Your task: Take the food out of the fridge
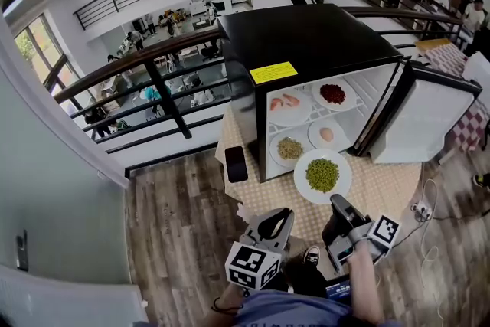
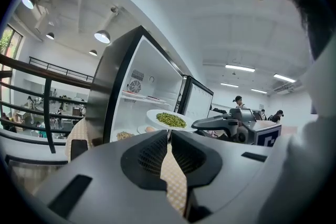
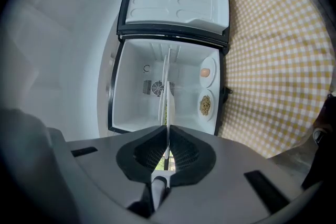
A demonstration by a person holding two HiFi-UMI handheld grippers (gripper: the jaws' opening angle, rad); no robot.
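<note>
A table (image 1: 383,191), covered by a yellow-checked cloth (image 1: 360,203), is set on the wooden floor (image 1: 176,233). A black fridge (image 1: 306,42) with its door open is stood on the cloth. A dark flat slab (image 1: 236,163) is seen just beside the fridge.

The fridge (image 1: 306,34) on the table (image 1: 383,188) holds four plates (image 1: 300,117), a fifth plate (image 1: 301,178) seemingly before it.
</note>
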